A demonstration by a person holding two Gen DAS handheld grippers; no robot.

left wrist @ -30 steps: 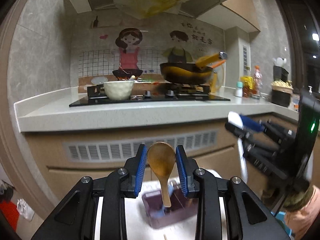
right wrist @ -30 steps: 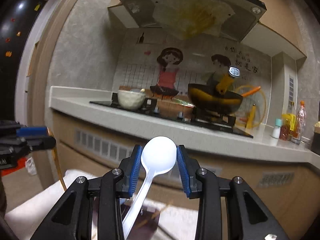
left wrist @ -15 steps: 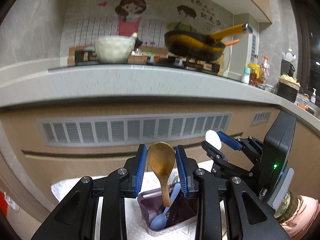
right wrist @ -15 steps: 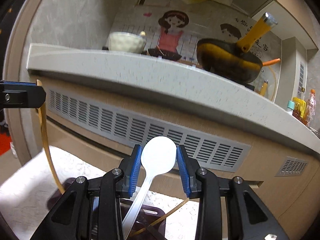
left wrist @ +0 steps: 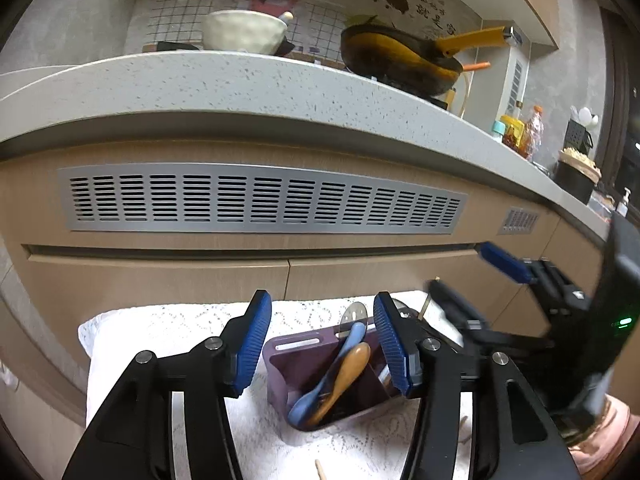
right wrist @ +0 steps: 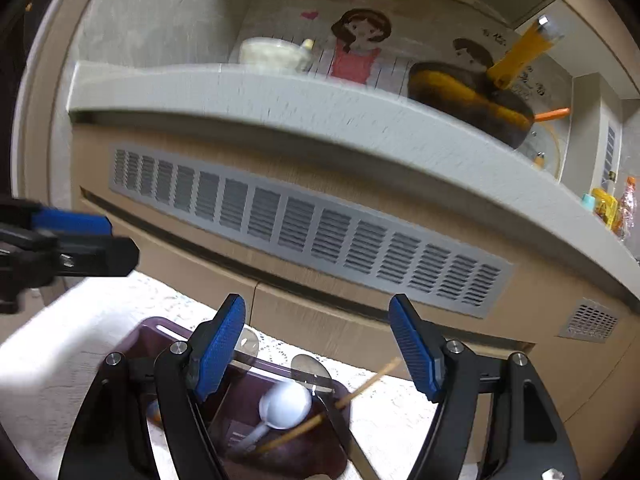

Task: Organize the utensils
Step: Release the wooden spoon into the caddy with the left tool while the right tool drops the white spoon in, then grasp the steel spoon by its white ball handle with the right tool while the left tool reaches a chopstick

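Note:
A purple utensil holder (left wrist: 288,356) stands on a white lace cloth (left wrist: 168,332). My left gripper (left wrist: 322,344) is open just above it; a wooden spoon (left wrist: 344,376) and a blue spoon (left wrist: 332,368) lean inside the holder. In the right wrist view my right gripper (right wrist: 320,352) is open over the same holder (right wrist: 160,332), where a white spoon (right wrist: 284,400), chopsticks (right wrist: 360,384) and metal utensils rest. The right gripper also shows in the left wrist view (left wrist: 476,280).
A kitchen counter (left wrist: 240,84) with a white bowl (left wrist: 240,32) and a yellow-handled wok (left wrist: 396,60) rises behind, above wooden cabinet fronts with a grey vent grille (left wrist: 260,200). A loose chopstick (left wrist: 320,468) lies on the cloth. Bottles and containers (left wrist: 520,132) stand far right.
Both grippers lowered toward the holder and opened. The wooden spoon left the left gripper and the white spoon left the right gripper; both now rest in the holder.

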